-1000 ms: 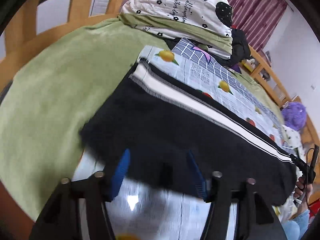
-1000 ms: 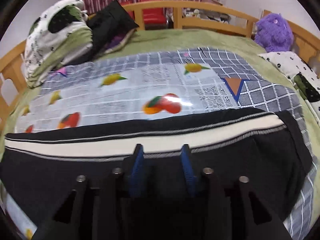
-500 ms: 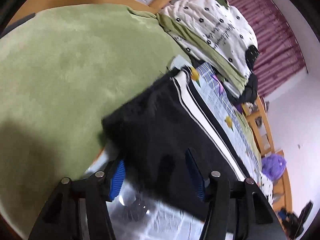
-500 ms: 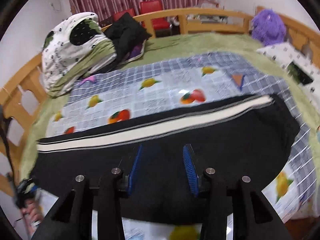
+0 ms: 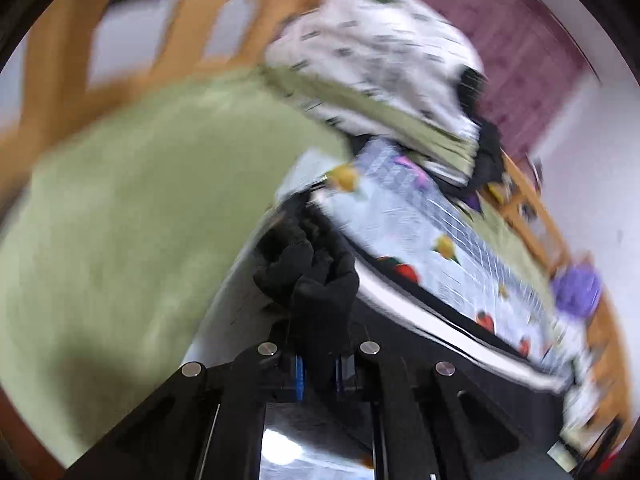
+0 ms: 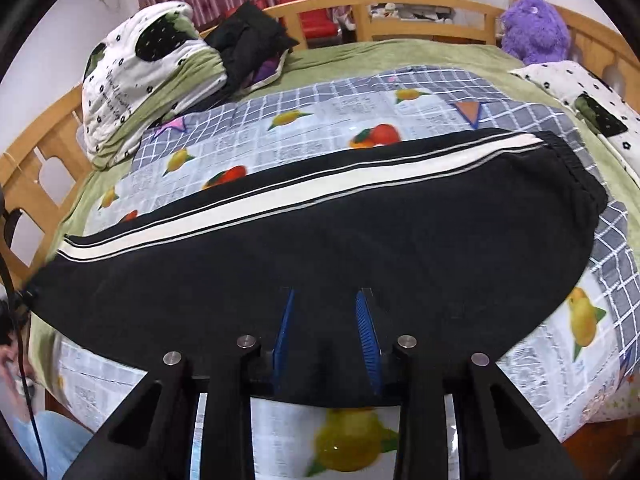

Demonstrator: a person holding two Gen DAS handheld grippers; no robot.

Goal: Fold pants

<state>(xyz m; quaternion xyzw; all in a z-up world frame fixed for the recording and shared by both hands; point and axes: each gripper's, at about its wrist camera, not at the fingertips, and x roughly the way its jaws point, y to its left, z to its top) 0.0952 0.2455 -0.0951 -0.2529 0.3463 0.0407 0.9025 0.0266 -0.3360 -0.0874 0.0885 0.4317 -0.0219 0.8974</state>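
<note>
Black pants [image 6: 360, 232] with a white side stripe lie folded lengthwise across a fruit-print sheet [image 6: 320, 120] on the bed. My right gripper [image 6: 326, 300] is open and hovers over the near edge of the pants, around the middle. In the blurred left wrist view my left gripper [image 5: 318, 364] is shut on a bunched black cuff end of the pants [image 5: 316, 272], lifted off the sheet. The rest of the pants with the stripe [image 5: 440, 320] runs away to the right.
Green blanket [image 5: 140, 200] covers the bed to the left. A folded white-and-green quilt [image 6: 148, 76] and dark clothes [image 6: 248, 48] sit at the back left. A purple plush toy [image 6: 532, 36] and a wooden bed rail [image 6: 400, 4] are at the back.
My left gripper has closed on the cuff end of the pants and raised it, bunching the cloth. My right gripper has pulled back and stays open over the pants.
</note>
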